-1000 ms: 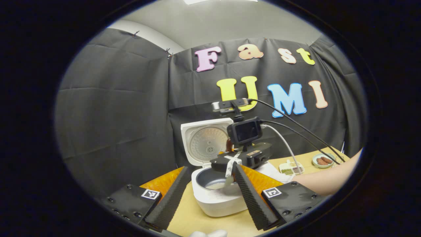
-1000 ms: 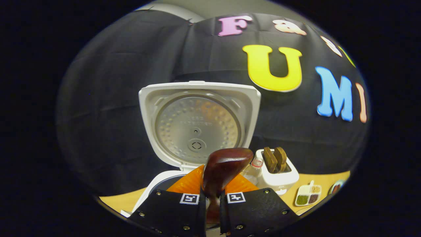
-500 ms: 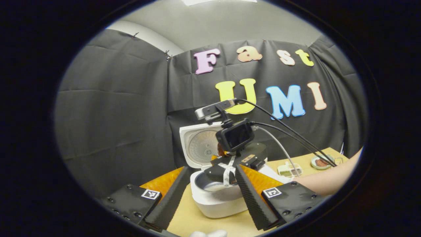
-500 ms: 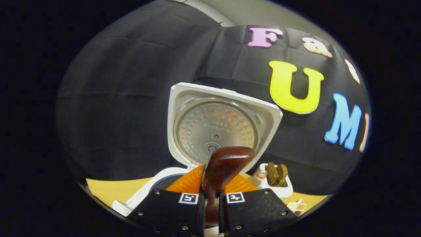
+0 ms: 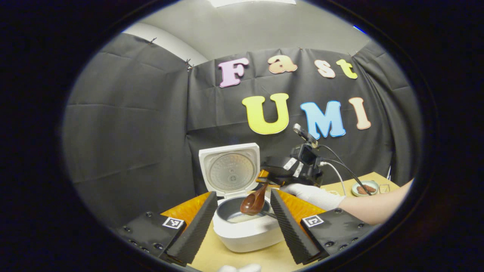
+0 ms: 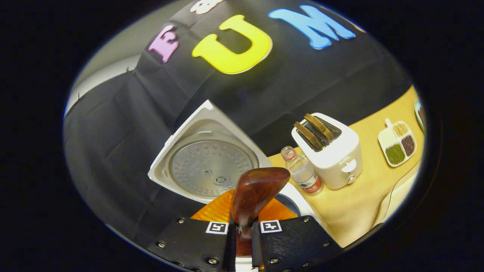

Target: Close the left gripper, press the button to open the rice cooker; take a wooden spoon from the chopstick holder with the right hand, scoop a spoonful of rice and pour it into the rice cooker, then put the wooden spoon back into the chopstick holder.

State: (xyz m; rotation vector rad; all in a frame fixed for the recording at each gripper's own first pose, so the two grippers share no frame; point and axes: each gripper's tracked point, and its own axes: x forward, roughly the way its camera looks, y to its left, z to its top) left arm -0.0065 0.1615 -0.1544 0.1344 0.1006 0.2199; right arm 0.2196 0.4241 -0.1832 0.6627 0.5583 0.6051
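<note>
Wooden spoon (image 5: pixel 254 202), clamped in our right gripper (image 6: pixel 242 230), now tips over the rice cooker (image 5: pixel 242 230); left gripper (image 5: pixel 242 219) stays wide open, empty.

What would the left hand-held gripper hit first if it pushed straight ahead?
Probably the rice cooker: its white body sits dead ahead between the open left hand-held gripper fingers. Depth is hard to judge.

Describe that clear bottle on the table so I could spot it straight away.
Start at the white rice cooker with its lid raised. On the wooden table to its right stands a white toaster holding two brown slices. The small bottle stands upright between them, the one see-through thing there, with a band-like label near its base.
</note>
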